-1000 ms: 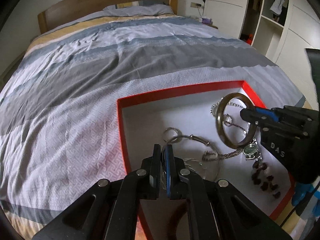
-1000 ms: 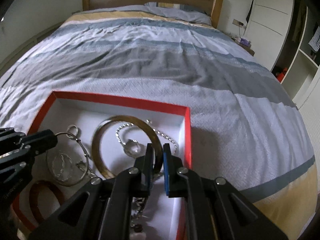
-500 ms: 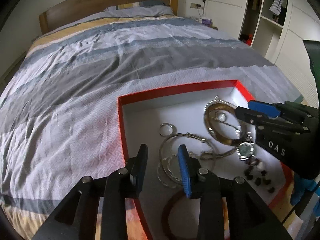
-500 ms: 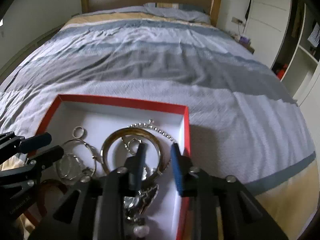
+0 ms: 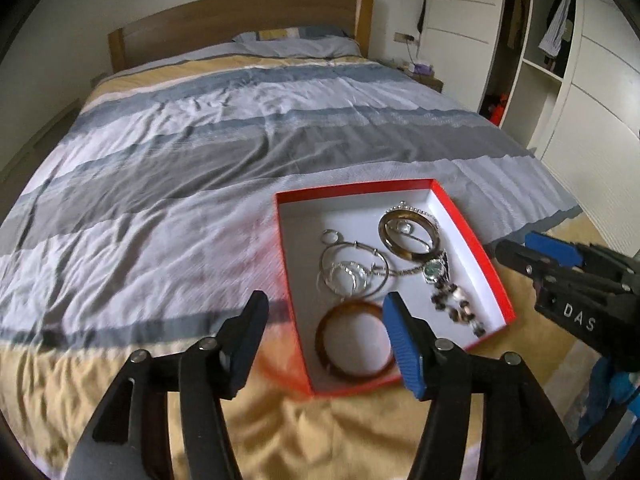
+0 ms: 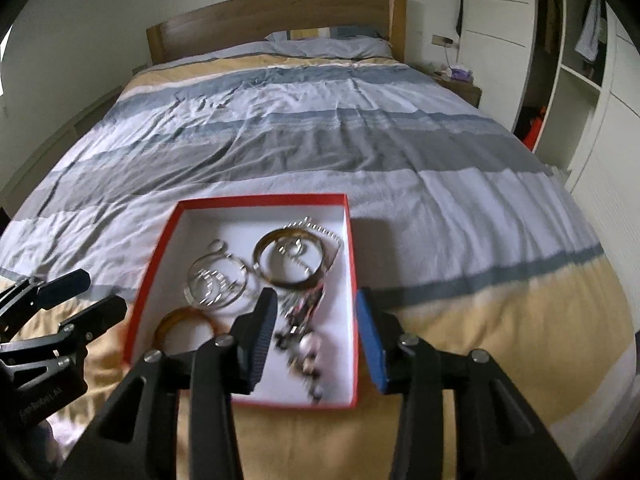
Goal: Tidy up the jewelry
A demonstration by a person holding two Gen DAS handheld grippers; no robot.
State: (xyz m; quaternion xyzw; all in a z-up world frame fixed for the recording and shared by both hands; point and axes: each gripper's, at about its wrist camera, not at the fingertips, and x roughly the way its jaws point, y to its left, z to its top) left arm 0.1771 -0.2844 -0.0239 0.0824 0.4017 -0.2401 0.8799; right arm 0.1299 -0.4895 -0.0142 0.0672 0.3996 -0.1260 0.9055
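A red box (image 5: 468, 224) with a white inside lies on the bed and holds the jewelry. In it are a brown bangle (image 5: 354, 344), silver hoops (image 5: 352, 272), a gold-brown bangle (image 5: 410, 234), a watch (image 5: 434, 268) and a dark bead bracelet (image 5: 456, 300). My left gripper (image 5: 324, 336) is open and empty above the box's near left corner. My right gripper (image 6: 316, 332) is open and empty above the box's near edge (image 6: 296, 402), with the bangles (image 6: 290, 260) beyond it. Each gripper also shows in the other's view, the right (image 5: 532, 248) and the left (image 6: 84, 296).
The striped duvet (image 5: 240, 140) covers the bed, with a wooden headboard (image 5: 240, 24) and pillow (image 5: 296, 44) at the far end. A nightstand (image 6: 460, 84) and white wardrobe (image 5: 580, 80) stand on the right.
Both grippers opened, letting go of the bangles, which now lie in the box. Both have pulled back and up from the box.
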